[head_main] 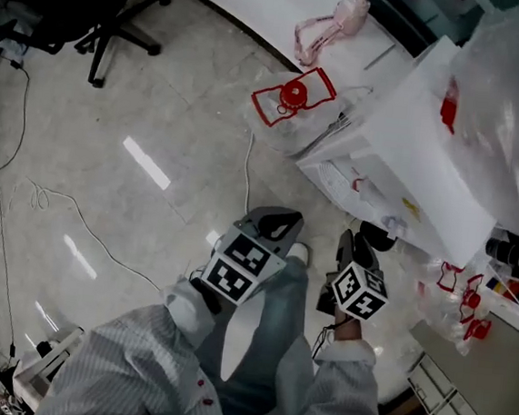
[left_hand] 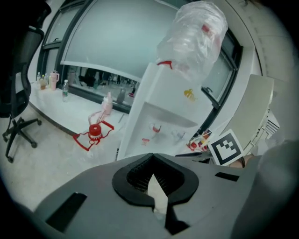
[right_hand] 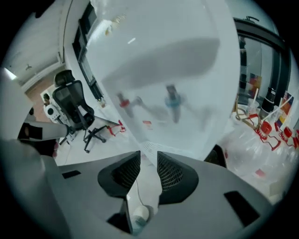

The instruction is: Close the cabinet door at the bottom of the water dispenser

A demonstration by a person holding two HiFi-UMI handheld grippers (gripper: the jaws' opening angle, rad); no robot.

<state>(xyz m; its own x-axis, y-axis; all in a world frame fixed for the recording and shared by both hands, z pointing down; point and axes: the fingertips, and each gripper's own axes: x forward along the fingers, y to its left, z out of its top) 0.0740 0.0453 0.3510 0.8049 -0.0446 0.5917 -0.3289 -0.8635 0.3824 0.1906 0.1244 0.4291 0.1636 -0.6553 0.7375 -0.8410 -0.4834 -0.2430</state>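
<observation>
Looking down past my knees, I hold both grippers just in front of the white water dispenser [head_main: 403,143]. Its bottom cabinet door would be low at its foot, where I cannot make it out clearly. My left gripper [head_main: 276,220] has its jaws closed together on nothing, and my right gripper [head_main: 354,246] has its jaws part-way apart with nothing between them. The risk, as I judge it, is that a shove landing above the door could rock the dispenser and the clear bottle [left_hand: 196,32] on top, or that the white floor cable [head_main: 248,169] could catch in the closing door.
</observation>
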